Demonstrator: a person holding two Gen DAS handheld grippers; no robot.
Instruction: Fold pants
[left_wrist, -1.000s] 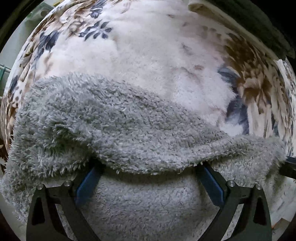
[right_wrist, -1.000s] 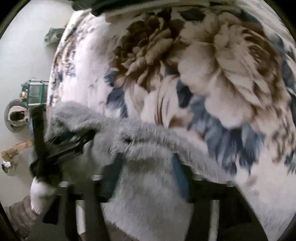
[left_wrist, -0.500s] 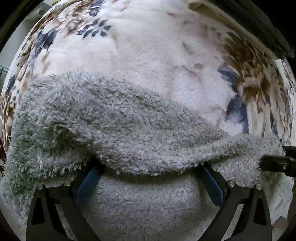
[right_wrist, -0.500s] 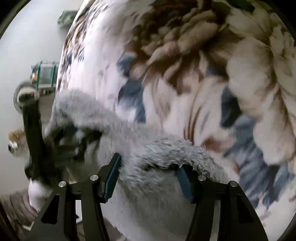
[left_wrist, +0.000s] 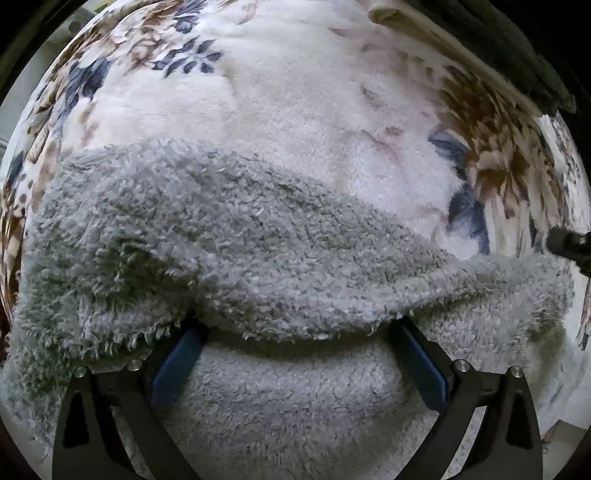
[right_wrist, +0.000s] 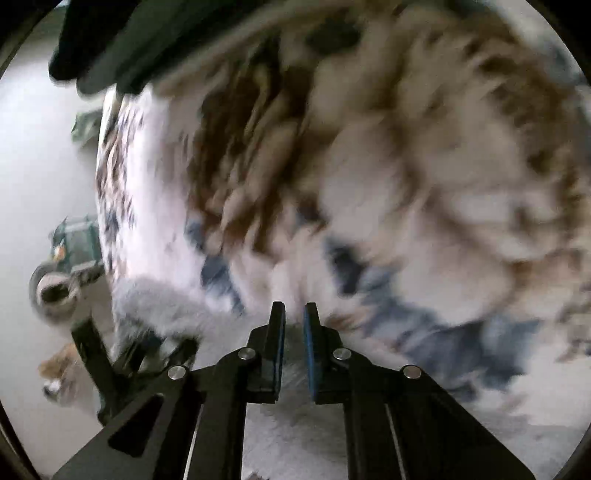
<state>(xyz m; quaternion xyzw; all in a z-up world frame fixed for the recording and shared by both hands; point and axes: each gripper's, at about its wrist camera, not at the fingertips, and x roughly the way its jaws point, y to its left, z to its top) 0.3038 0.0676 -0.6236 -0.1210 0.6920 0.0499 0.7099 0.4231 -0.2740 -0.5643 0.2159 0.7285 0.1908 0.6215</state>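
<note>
The left tongs (left_wrist: 295, 354) point straight down, their two blue-padded fingers (left_wrist: 177, 362) spread wide, with their tips hidden beneath a thick fold of the grey fleece pants (left_wrist: 236, 236). The fold drapes over the tips, more of the same fleece fills the space between the fingers, and no pad can be seen pressing on it, so the tongs read as released. The pants lie bunched across the lower half of the left wrist view, on a plush blanket (left_wrist: 295, 92) printed with large brown, cream and blue flowers, which covers the surface under them. At the far right edge of that view a dark part of the right tongs (left_wrist: 569, 243) shows just above the end of the pants. In the right wrist view, which is heavily blurred, the right tongs (right_wrist: 294, 314) tilt downward and their jaws are closing, with only a narrow gap between the blue pads (right_wrist: 277, 332). Pale fleece lies beneath them, but nothing is seen pinched in the gap. The grey pants (right_wrist: 155, 302) sit to the left of them, beside the dark frame of the left tongs (right_wrist: 110, 362). Further left is pale floor (right_wrist: 29, 166) with a green crate (right_wrist: 77, 240) and some small things too blurred to name. A dark folded cloth (right_wrist: 122, 40) lies along the far edge of the blanket (right_wrist: 424, 166).
</note>
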